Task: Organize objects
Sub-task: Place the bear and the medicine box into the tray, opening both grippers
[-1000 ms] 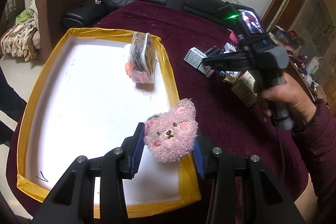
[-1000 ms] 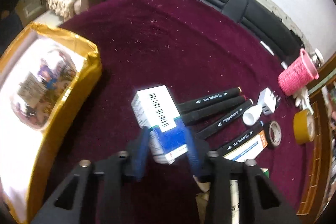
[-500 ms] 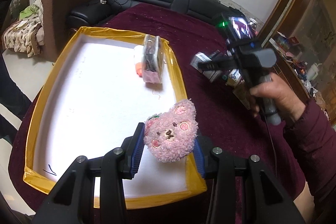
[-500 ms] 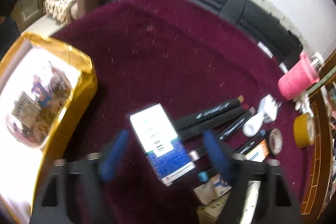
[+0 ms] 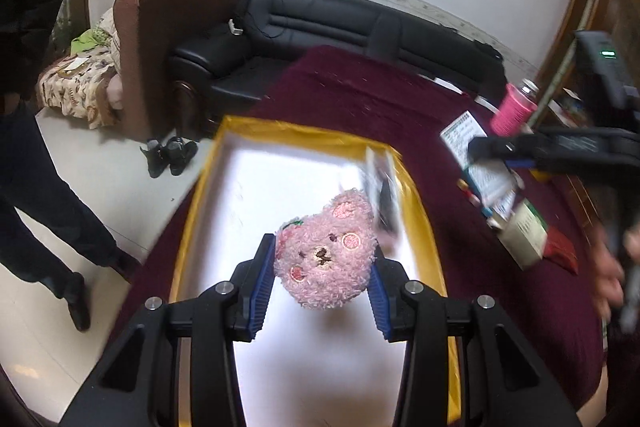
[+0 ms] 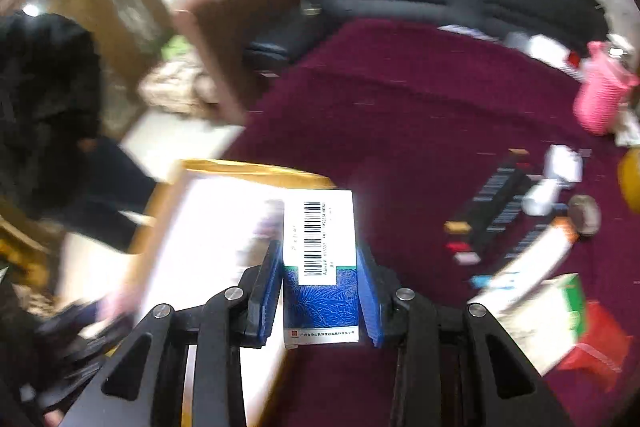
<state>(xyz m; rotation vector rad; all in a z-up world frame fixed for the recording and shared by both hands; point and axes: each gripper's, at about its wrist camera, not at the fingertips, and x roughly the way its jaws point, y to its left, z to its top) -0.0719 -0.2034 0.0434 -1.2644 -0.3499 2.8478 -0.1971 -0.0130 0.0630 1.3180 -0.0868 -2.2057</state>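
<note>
Pink plush bear head (image 5: 326, 263), embroidered cheeks and a small strawberry patch by one ear, sits pinched between the blue-padded jaws of the left gripper (image 5: 322, 281), held above the near half of a white tray with a yellow taped rim (image 5: 430, 247). Farther along that tray, against its right rim, a clear plastic packet (image 5: 382, 187) stands on edge, blurred.

In the right wrist view, the right gripper (image 6: 320, 291) has its jaws pressed on both sides of a blue-and-white carton (image 6: 320, 267). A white barcode label runs up its face, and a line of small print crosses the bottom edge, too fine to read. The carton hangs over the tray's right rim, where it meets the maroon cloth (image 6: 400, 107) covering the counter.

Toward the counter's right edge lies a cluster: black marker pens (image 6: 500, 203) with coloured ends, a green-and-white box (image 6: 556, 311), a red packet (image 6: 596, 343), a roll of tape (image 6: 585, 213). Their lettering is smeared by motion. Farther back near the right corner stands a bottle in a pink knitted sleeve (image 6: 600, 95).

Beyond the counter are a black leather sofa (image 5: 340, 23) and a brown armchair (image 5: 160, 39); dark shoes (image 5: 168, 153) lie on the pale floor. A person in dark trousers (image 5: 44, 195) stands at the left.
</note>
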